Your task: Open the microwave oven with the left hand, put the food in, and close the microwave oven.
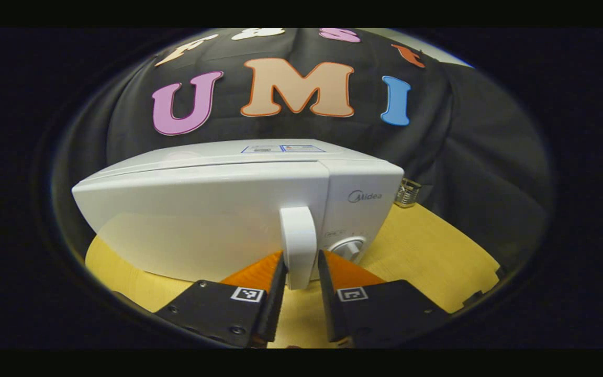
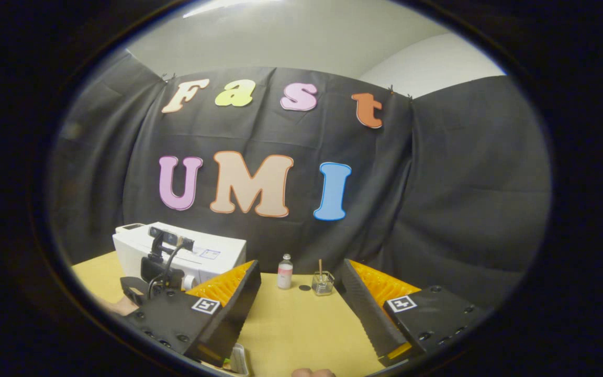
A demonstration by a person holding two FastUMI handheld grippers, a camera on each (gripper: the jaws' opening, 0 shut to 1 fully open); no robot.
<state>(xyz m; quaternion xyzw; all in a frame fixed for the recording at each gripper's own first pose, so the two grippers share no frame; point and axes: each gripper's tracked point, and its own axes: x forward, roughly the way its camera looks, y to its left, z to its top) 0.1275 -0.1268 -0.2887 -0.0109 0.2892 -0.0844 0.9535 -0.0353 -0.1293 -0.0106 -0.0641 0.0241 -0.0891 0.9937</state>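
microwave oven (image 1: 218, 209) sits on the wooden counter (image 1: 437, 246), white, door seemingly ajar, since its hinge side looks swung out from the body in the left gripper view. left gripper (image 1: 301, 267) has its fingers (image 1: 275, 277) straddling the door handle (image 1: 298, 251), one on each side, close in; whether both actually press the handle i cannot tell, a thin gap seems to remain on the right side.

step in hand, as i judge it: opening the door with the left hand. next move calls for a firm pinch on the handle and an arc-shaped pull following the hinge, not a straight tug, or the oven may slide on the counter.

right gripper (image 2: 301, 293) hangs well apart from the oven, fingers spread wide and holding nothing. in the right gripper view the oven stands at far left, with the left gripper and its camera in front of it. a small bottle with a pink label (image 2: 284, 272) and a small glass jar with a stick in it (image 2: 322, 283) stand at the back of the counter. a pale container edge (image 2: 238, 361) shows at the bottom, just beside the right gripper's left finger; possibly the food, contents not visible.

writing: "midea" (image 1: 365, 197) on the control panel above the dial (image 1: 348, 247). stickers on the oven top are too small to read. square coded tags (image 1: 247, 294) on the gripper bodies.
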